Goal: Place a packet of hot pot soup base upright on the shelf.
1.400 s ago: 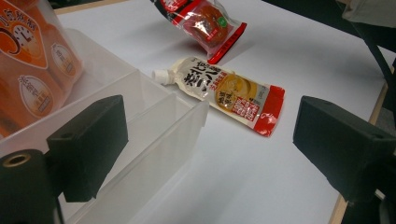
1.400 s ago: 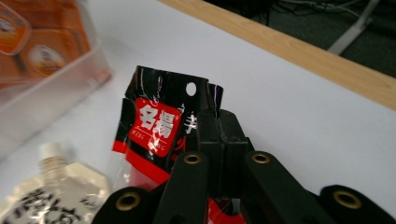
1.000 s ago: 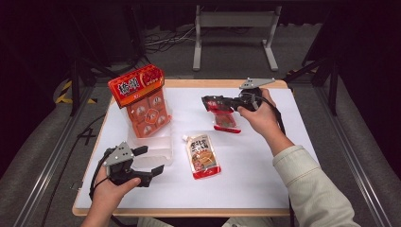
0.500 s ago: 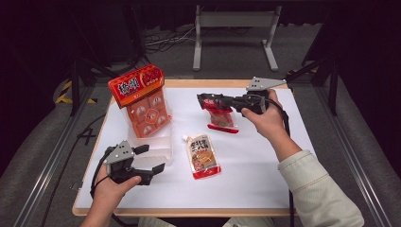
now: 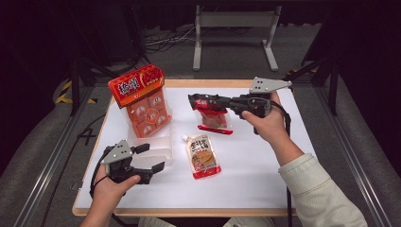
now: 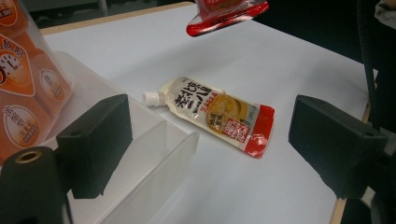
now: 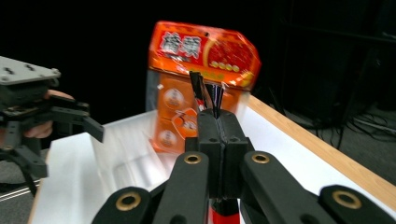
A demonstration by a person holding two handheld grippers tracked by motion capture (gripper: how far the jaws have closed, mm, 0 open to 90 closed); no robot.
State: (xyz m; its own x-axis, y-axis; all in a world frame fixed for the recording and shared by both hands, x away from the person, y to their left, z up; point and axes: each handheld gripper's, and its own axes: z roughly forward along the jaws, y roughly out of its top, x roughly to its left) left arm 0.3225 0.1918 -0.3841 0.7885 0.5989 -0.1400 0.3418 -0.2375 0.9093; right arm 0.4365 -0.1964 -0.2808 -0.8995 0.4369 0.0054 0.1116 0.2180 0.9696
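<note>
Red pouch in raised right gripper (level)

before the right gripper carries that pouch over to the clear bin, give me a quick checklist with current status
1. Grip on the red pouch: ok. The right gripper is shut on its top edge, and it hangs off the table.
2. Clear bin has room: ok. The front part looks free; the orange snack bag stands at the back.
3. Left gripper out of the way: not ok. Its open jaws sit at the bin's front edge.
4. Spout pouch off the path: ok. It lies flat on the table, beside the bin.
5. How firm the pinch is: cannot tell.
</note>
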